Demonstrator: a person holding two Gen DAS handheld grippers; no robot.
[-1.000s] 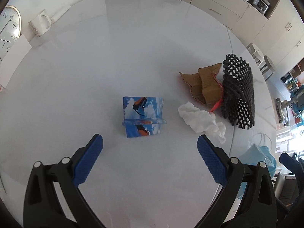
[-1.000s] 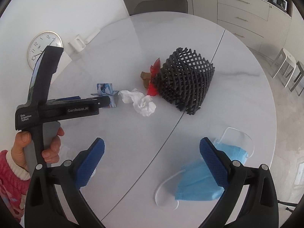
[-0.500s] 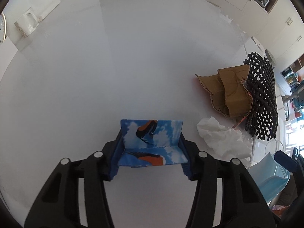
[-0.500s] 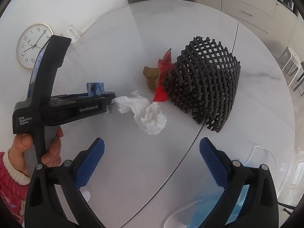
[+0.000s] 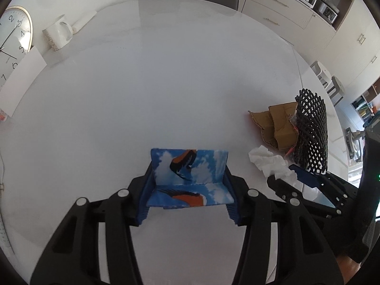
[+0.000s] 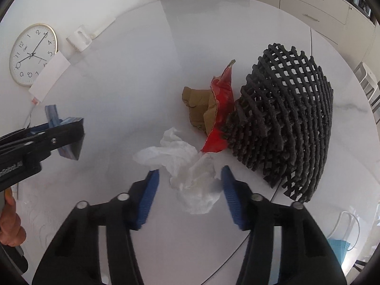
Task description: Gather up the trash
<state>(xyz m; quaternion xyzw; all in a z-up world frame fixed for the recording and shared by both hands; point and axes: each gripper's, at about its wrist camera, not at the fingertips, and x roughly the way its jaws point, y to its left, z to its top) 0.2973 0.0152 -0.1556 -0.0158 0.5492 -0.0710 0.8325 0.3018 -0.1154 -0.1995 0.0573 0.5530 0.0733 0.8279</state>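
Note:
My left gripper (image 5: pixel 188 180) is shut on a folded blue card (image 5: pixel 190 166) printed with clouds and an orange bird, held just off the white round table (image 5: pixel 166 71). The right wrist view shows that card (image 6: pixel 51 114) and gripper at the left edge. A crumpled white tissue (image 6: pixel 182 159) lies on the table between the blue pads of my right gripper (image 6: pixel 190 173), whose jaws are closing. A gap still shows beside the left pad (image 6: pixel 149 190). From the left wrist view the tissue (image 5: pixel 268 163) sits to the right.
A black mesh basket (image 6: pixel 285 123) lies tipped on its side, with torn brown cardboard (image 6: pixel 199 104) and a red wrapper (image 6: pixel 220 109) against it. A blue face mask (image 6: pixel 338 247) lies near the table's right edge. A clock (image 6: pixel 32 54) and a mug (image 5: pixel 58 34) stand at the far left.
The left gripper dropped onto the blue card, closed on it and drew back up. The right gripper moved from above the mask down to the tissue, and its jaws narrowed around it.

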